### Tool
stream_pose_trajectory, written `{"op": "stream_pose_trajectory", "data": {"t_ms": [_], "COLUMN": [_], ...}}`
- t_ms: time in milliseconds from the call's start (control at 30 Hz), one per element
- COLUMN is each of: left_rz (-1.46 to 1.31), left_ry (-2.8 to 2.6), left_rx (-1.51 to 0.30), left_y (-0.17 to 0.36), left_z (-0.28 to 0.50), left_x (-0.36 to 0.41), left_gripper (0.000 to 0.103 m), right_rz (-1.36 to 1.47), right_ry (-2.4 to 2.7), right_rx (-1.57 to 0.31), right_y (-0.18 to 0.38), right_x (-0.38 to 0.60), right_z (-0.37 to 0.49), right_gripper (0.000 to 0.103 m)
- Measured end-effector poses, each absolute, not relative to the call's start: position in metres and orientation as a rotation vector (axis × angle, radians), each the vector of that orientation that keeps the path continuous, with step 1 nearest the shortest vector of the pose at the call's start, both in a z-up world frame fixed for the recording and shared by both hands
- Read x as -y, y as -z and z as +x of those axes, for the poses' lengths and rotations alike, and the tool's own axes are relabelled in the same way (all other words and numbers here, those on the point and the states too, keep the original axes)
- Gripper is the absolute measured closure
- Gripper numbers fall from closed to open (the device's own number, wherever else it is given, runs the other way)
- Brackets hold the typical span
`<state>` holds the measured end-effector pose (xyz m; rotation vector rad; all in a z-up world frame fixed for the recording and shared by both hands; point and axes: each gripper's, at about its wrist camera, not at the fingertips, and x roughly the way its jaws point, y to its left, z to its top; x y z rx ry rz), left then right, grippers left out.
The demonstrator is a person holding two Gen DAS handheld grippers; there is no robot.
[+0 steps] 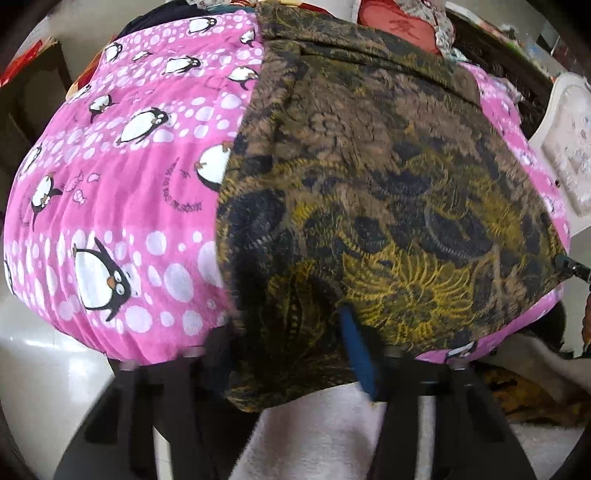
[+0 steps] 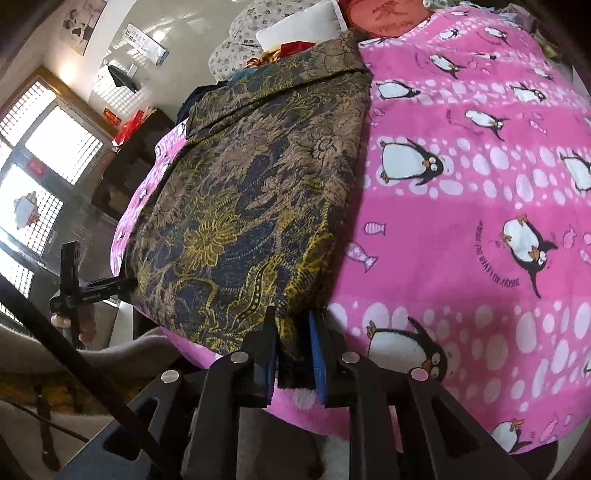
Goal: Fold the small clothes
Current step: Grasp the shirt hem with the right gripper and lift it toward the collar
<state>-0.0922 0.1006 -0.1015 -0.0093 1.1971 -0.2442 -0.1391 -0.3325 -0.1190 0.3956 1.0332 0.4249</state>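
A brown, yellow and dark blue floral patterned garment (image 1: 369, 192) lies flat on a pink penguin blanket (image 1: 122, 177); it also shows in the right wrist view (image 2: 258, 192). My left gripper (image 1: 291, 354) holds the garment's near edge, with cloth draped over its fingers; one blue pad (image 1: 356, 354) shows. My right gripper (image 2: 293, 347) is shut on the garment's near corner between its blue pads (image 2: 317, 354). The left gripper (image 2: 114, 286) shows in the right wrist view at the garment's left corner. The right gripper's tip (image 1: 570, 264) shows at the far right in the left wrist view.
The pink blanket (image 2: 461, 192) covers a raised surface. A red cushion (image 2: 384, 16) and a pile of other fabrics (image 2: 258, 37) lie at the far end. A window (image 2: 40, 158) and dark cabinet (image 2: 136, 158) stand to the left. A white chair (image 1: 569, 140) stands to the right.
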Motion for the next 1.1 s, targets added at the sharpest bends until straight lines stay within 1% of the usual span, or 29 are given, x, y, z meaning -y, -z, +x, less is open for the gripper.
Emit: {"op": "stream_pose_trajectory", "data": {"t_ms": [33,133,300,467,667,867,1000,1067,1100], "left_rz": [-0.064,-0.175,-0.118,-0.111,-0.165,-0.159,-0.139,-0.149,-0.156], "left_ry": [0.276,0.354,0.38,0.371,0.338,0.313,0.273,0.26,0.256], "left_rx": [-1.207,-1.189,-1.086,-0.992,-0.946,-0.921,-0.9,-0.923,-0.949], "left_y": [0.097,0.082,0.045,0.01,-0.017,-0.03,-0.031,-0.02,-0.012], "left_z": [-0.088,-0.074,-0.034,0.022,0.106,0.193,0.243,0.276,0.288], "left_x": [-0.105,-0.112,-0.103,-0.104,-0.116,-0.097,-0.084,-0.081,-0.081], "left_gripper": [0.096,0.096,0.096,0.096,0.096,0.096,0.096,0.094,0.089], "right_rz": [0.416,0.509,0.524,0.521,0.541,0.602,0.634,0.663,0.673], "right_ry": [-0.454,-0.547,-0.578,-0.557,-0.481,-0.41,-0.366,-0.313,-0.289], "right_rx": [-0.999,-0.897,-0.756,-0.652,-0.641,-0.659,-0.627,-0.616,-0.633], "right_y": [0.111,0.089,0.052,0.024,0.017,0.024,0.024,0.03,0.036], "right_x": [0.334,0.344,0.353,0.358,0.37,0.393,0.41,0.421,0.425], "right_z": [-0.138,-0.13,-0.091,-0.029,0.062,0.141,0.182,0.204,0.214], "right_gripper": [0.094,0.095,0.095,0.095,0.095,0.095,0.095,0.095,0.093]}}
